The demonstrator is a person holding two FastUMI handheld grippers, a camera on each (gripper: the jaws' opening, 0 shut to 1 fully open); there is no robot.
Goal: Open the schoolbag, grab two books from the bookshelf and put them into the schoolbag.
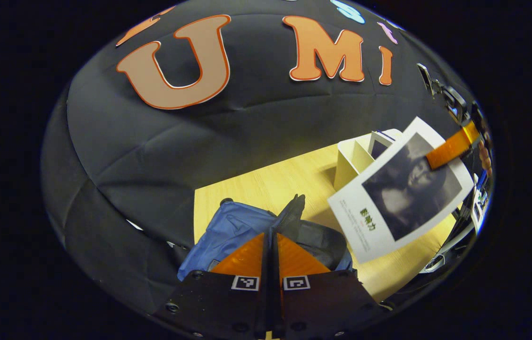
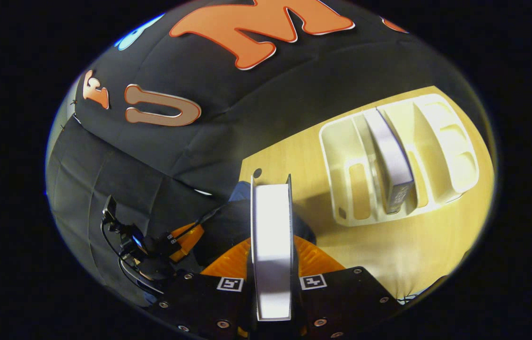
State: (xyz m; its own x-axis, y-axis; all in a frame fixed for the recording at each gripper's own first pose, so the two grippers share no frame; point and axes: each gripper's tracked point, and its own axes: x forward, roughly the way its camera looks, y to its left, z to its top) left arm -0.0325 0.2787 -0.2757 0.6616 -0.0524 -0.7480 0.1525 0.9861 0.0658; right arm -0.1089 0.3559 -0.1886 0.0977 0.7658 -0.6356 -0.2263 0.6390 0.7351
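The blue schoolbag (image 1: pixel 228 226) lies on the wooden table with its dark mouth (image 1: pixel 325 245) gaping. My left gripper (image 1: pixel 270 233) is shut on the bag's black zip flap (image 1: pixel 296 208), which sticks up just past the fingertips. Above and right of the bag hangs a white book with a dark photo cover (image 1: pixel 398 193), tilted and clamped at its top corner by the right gripper (image 1: pixel 443 152). In the right gripper view that book (image 2: pixel 270 222) is edge-on between the fingers of my right gripper (image 2: pixel 271 238), over the schoolbag (image 2: pixel 226 226). A second book (image 2: pixel 391 160) stands in the cream bookshelf (image 2: pixel 341 141).
The bookshelf (image 1: pixel 353 158) stands on the table (image 1: pixel 270 184) behind the bag, near the black cloth wall. The left gripper's body (image 2: pixel 138 248) and one of its fingers (image 2: pixel 185 240) sit at the bag's left side. Bare tabletop (image 2: pixel 389 245) lies in front of the shelf.
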